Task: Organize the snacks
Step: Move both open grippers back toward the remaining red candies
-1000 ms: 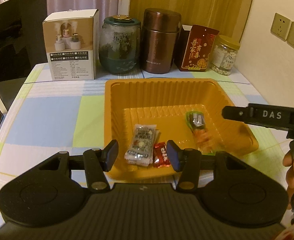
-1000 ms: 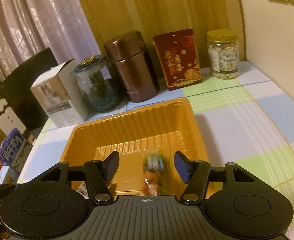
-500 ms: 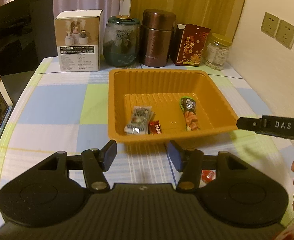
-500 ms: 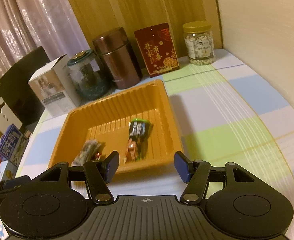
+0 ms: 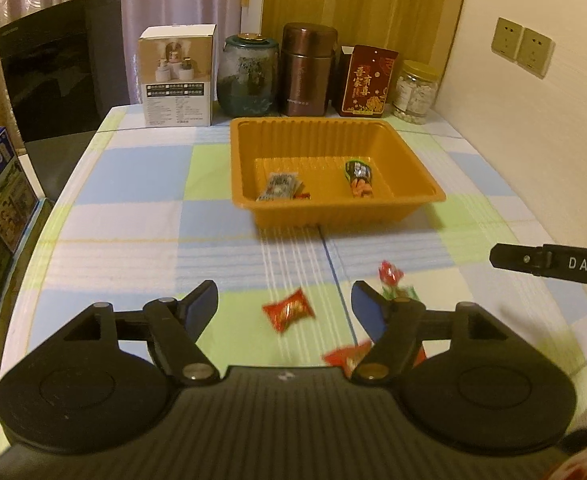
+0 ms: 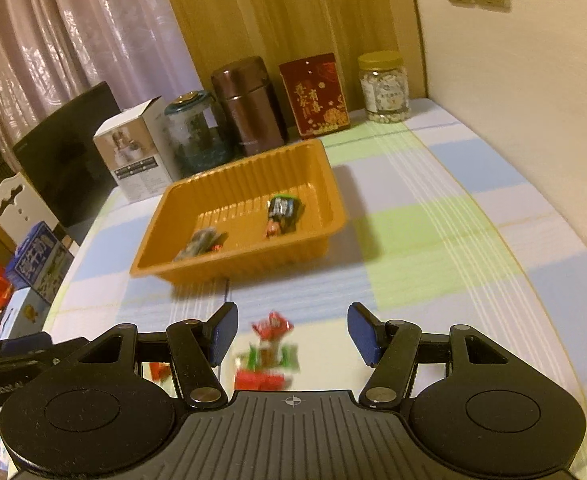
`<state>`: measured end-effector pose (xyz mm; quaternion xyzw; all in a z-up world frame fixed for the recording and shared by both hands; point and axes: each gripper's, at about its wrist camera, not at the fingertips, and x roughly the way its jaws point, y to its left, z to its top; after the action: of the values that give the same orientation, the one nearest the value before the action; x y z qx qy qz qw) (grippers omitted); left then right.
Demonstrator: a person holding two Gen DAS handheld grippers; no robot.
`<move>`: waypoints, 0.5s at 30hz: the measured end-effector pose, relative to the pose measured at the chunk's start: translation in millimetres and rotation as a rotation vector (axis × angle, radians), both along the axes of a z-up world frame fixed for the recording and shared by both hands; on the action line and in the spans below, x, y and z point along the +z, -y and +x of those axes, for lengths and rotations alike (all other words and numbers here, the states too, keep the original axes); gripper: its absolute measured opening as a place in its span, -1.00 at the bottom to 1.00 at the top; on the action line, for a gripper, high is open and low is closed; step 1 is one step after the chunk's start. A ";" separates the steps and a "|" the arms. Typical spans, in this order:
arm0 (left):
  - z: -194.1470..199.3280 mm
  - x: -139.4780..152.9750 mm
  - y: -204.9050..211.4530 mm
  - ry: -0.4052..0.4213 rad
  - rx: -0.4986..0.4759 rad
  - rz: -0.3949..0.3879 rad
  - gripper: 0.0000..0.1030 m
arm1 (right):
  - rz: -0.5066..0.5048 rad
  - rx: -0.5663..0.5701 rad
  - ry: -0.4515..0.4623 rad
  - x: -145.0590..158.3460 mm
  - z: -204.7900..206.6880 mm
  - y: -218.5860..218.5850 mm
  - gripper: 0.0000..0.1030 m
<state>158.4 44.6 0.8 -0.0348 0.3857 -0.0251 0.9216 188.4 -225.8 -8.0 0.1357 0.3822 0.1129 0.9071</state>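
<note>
**Left wrist view: both tongs spread over loose candies, tray partly filled**

Left wrist view: left tongs (image 5: 284, 308) spread wide, empty, low over the checked counter (image 5: 133, 216). Red candy (image 5: 288, 310) lying between the two tips, touching neither. Second red wrapper (image 5: 343, 356) partly hidden under the right-hand finger. Red-and-green candy (image 5: 390, 276) just beyond that finger. Further off, orange tray (image 5: 335, 212) holding a grey packet (image 5: 277, 186), a small red piece (image 5: 302, 196) beside it, and a green-and-orange stick snack (image 5: 359, 179) lying apart to the right. Right tongs seen at the frame's right edge, side on.

Right wrist view: right tongs (image 6: 292, 332) also spread, gripping nothing. Blurred red-and-green wrappers (image 6: 270, 350) on the counter between the tips. Behind the tray, a row along the wall: white box (image 6: 133, 152), glass jar (image 6: 193, 136), brown canister (image 6: 249, 104), red packet (image 6: 315, 94), clear nut jar (image 6: 383, 86).
</note>
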 end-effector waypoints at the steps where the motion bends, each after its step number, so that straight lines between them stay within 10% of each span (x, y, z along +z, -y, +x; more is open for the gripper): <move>1: -7.4 0.6 -1.0 0.001 0.003 0.001 0.41 | 0.005 -0.004 -0.007 -0.8 -7.6 1.5 0.19; 15: -70.6 -2.4 5.3 -0.004 0.009 -0.001 0.47 | -0.032 0.006 -0.008 -4.5 -81.5 0.6 0.19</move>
<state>87.9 39.3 -1.6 -0.0370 0.3872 -0.0209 0.9210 106.8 -226.4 -12.5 0.1204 0.3878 0.1091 0.9073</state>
